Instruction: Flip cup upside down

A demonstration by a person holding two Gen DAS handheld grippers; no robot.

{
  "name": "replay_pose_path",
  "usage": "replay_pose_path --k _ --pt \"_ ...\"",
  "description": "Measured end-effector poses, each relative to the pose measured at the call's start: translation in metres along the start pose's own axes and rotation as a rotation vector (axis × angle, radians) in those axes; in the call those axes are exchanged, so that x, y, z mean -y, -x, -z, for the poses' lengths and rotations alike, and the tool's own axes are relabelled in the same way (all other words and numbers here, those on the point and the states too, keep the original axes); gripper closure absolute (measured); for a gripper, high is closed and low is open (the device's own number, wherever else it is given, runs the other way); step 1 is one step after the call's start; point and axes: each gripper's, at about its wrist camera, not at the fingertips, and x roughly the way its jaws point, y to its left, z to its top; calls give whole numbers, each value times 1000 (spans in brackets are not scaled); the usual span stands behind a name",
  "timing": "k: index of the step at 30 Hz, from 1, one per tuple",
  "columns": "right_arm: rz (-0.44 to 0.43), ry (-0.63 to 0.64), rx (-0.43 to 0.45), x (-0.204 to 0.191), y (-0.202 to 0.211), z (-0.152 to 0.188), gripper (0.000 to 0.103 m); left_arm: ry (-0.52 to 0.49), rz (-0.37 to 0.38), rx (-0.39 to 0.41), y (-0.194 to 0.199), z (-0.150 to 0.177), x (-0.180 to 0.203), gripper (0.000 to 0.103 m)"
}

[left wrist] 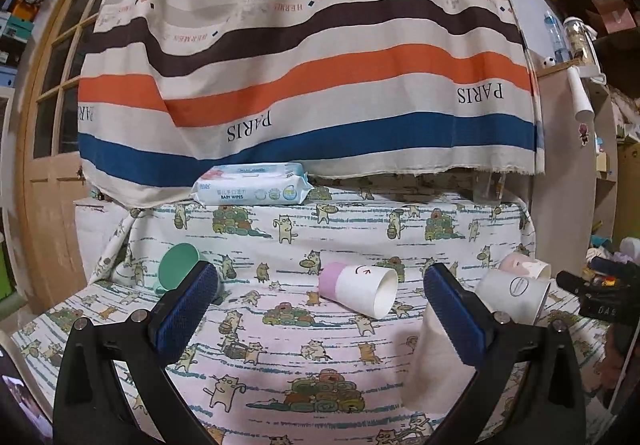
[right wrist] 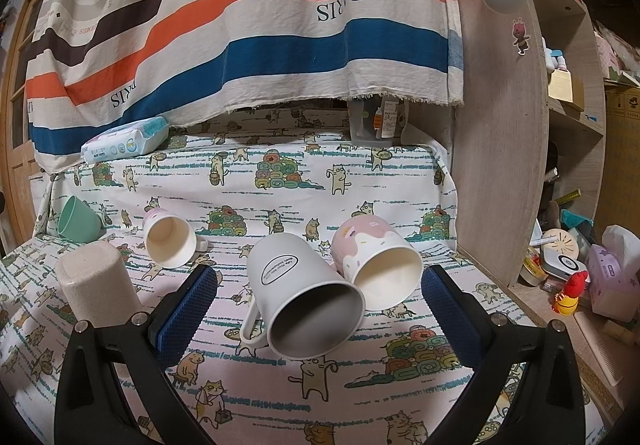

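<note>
Several cups lie on a cat-print cloth. In the right wrist view a white mug (right wrist: pixel 304 301) with an oval label lies on its side, mouth toward me, between my open right gripper's (right wrist: pixel 318 305) fingers. A pink-and-white cup (right wrist: pixel 376 265) lies against it on the right. A beige cup (right wrist: pixel 96 281) stands upside down at left. A small pink-bottomed cup (right wrist: pixel 170 241) and a green cup (right wrist: pixel 78 221) lie on their sides. In the left wrist view my left gripper (left wrist: pixel 320 305) is open and empty, behind the pink-bottomed cup (left wrist: pixel 360 287). The beige cup (left wrist: pixel 430 365) is by its right finger.
A pack of baby wipes (left wrist: pixel 252 185) lies at the back under a striped hanging cloth (left wrist: pixel 304 57). A wooden shelf side (right wrist: pixel 500 125) borders the table on the right, with clutter (right wrist: pixel 580 269) beyond it. The white mug (left wrist: pixel 514 293) and green cup (left wrist: pixel 178 265) flank the left gripper.
</note>
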Motion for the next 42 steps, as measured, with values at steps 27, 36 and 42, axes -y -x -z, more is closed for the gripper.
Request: replay_pose_path --k 27,36,42 --pt "-55 23 1 -6 2 1 0 -34 65 -223 -35 26 12 0" --pt "-55 23 1 -6 2 1 0 -20 50 -212 -34 26 9 0" --pt "-55 23 0 -6 2 1 0 -16 39 -212 -34 26 7 0"
